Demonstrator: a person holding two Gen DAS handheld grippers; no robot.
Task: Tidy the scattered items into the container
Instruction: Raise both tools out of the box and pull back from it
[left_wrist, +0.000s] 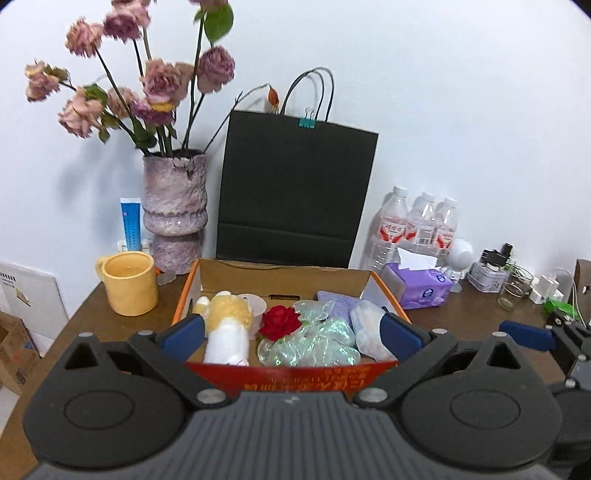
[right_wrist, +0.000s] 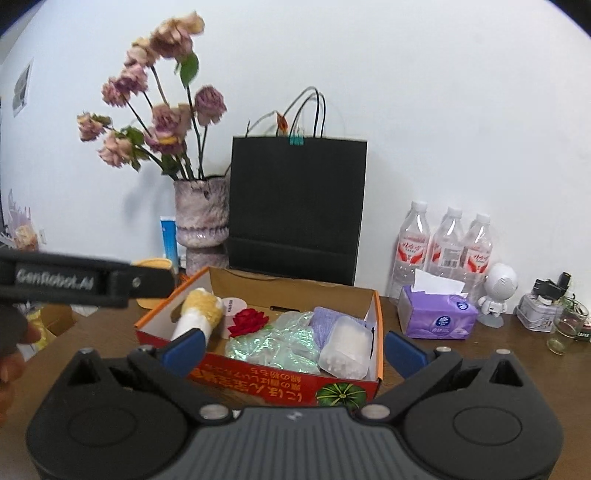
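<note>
An open cardboard box (left_wrist: 280, 275) with a red front wall (right_wrist: 258, 380) stands on the brown table. Inside lie a yellow and white plush toy (left_wrist: 226, 325), a red fabric rose (left_wrist: 279, 322), a crumpled iridescent bag (left_wrist: 314, 343), a lilac cloth (left_wrist: 336, 302) and a clear plastic pack (right_wrist: 347, 347). My left gripper (left_wrist: 291, 334) is open and empty, held just before the box's front wall. My right gripper (right_wrist: 293, 347) is open and empty, in front of the box; one of its blue fingers (left_wrist: 528, 334) shows at the right of the left wrist view.
Behind the box stand a black paper bag (left_wrist: 295, 192), a vase of dried roses (left_wrist: 173, 206), a yellow mug (left_wrist: 127, 282), several water bottles (right_wrist: 447, 240), a purple tissue pack (right_wrist: 437, 317), a white robot figure (right_wrist: 496, 291) and a glass (right_wrist: 567, 326).
</note>
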